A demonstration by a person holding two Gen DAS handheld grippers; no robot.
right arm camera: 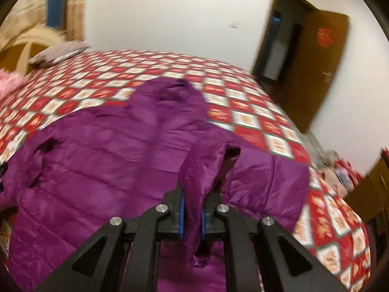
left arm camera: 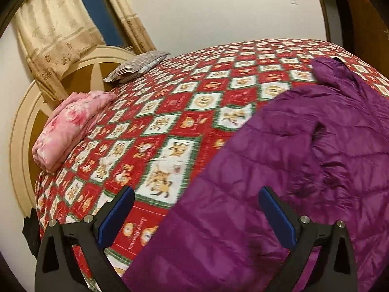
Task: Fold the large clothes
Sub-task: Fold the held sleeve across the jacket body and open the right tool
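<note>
1. While the purple quilted puffer jacket lies spread on the red-and-white patterned bedspread, my left gripper hangs above its near edge with the blue-padded fingers spread wide, gripping nothing.
2. My right gripper is clamped on a fold of the same jacket, what looks like the sleeve (its end droops past the pads towards me), lifted above the jacket's body.
3. Its hood points away from me across the bed.
4. At the headboard side I see a folded pink floral blanket and a grey striped pillow.
5. Beyond the bed's far corner, a brown wooden door stands open.
</note>
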